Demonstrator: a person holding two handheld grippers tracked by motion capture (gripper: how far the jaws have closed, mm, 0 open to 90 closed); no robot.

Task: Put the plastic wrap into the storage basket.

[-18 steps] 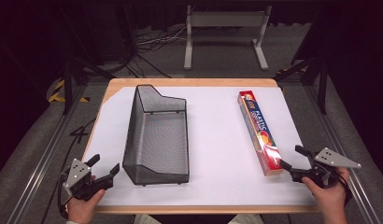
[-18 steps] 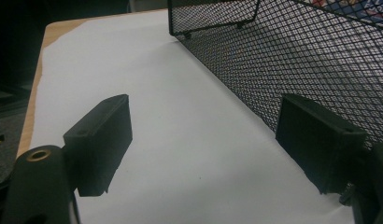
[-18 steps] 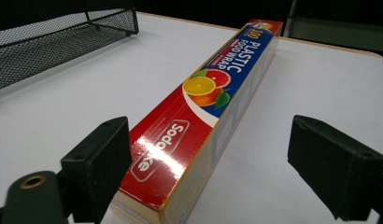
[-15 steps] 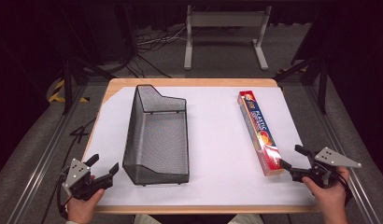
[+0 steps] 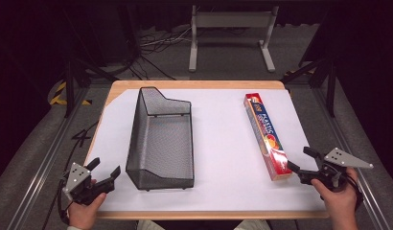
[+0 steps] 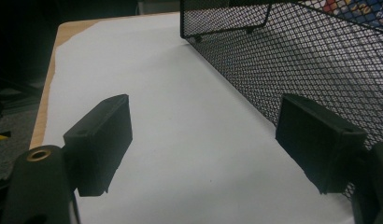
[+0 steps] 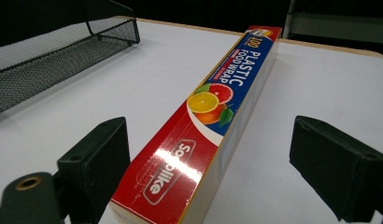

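Observation:
A long red box of plastic food wrap (image 5: 265, 134) lies flat on the right side of the white table, its length running away from me. My right gripper (image 5: 300, 159) is open at the box's near end; in the right gripper view the box (image 7: 213, 116) reaches down between the two spread jaws (image 7: 217, 172). A black wire-mesh basket (image 5: 161, 139) stands left of centre. My left gripper (image 5: 104, 171) is open at the table's near left corner, just left of the basket's near end; the mesh wall (image 6: 292, 60) runs along its right jaw.
The white sheet covering the table (image 5: 223, 158) lies bare between basket and box. The wooden table edge (image 5: 194, 85) shows at the back. A metal stand (image 5: 230, 36) and cables sit on the floor beyond. Rails flank both table sides.
The left gripper has shifted slightly toward the basket. The right gripper, the box and the basket look unchanged.

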